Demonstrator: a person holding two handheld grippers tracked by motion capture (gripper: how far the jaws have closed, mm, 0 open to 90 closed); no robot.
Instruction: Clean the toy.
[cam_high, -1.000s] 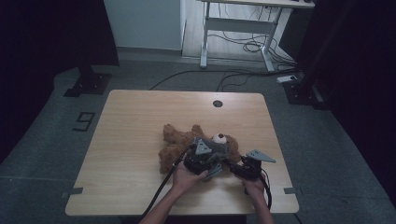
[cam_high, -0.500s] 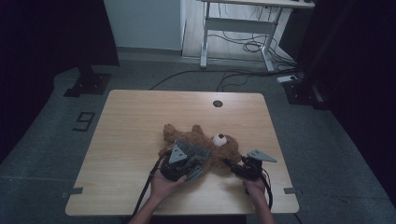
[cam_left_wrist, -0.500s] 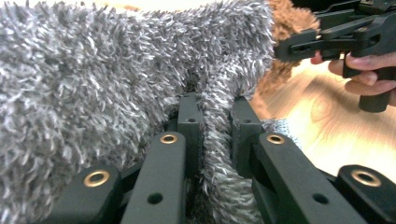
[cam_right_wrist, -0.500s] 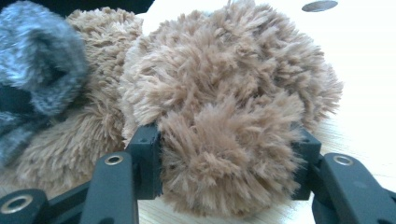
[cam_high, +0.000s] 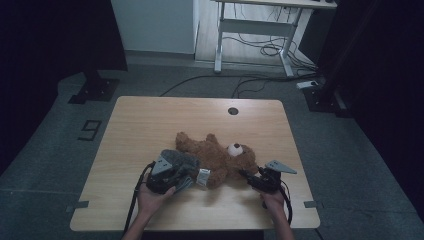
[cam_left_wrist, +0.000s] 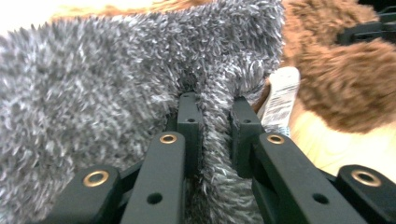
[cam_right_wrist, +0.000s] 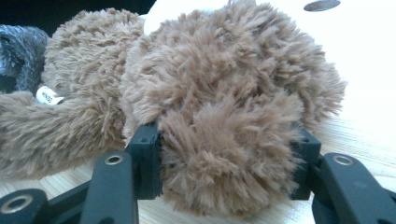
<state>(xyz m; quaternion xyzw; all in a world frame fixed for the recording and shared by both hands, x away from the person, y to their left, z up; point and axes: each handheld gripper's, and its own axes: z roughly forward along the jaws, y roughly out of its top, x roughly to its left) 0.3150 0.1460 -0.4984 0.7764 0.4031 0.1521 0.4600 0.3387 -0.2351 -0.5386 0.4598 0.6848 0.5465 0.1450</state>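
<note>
Left gripper (cam_high: 186, 181) drawn leftward, pinching grey fabric (cam_left_wrist: 116, 84) (fold between jaws), right gripper (cam_right_wrist: 224, 158) clamping teddy bear (cam_high: 220, 155).

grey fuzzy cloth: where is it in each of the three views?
High view: the grey cloth lies low and left of centre, on the teddy bear's lower body, under the left tongs.
Left gripper view: it covers the left and middle, a fold pinched between the jaws.
Right gripper view: a corner at the upper left edge.
Shared landmark: the bear's white tag.
</note>
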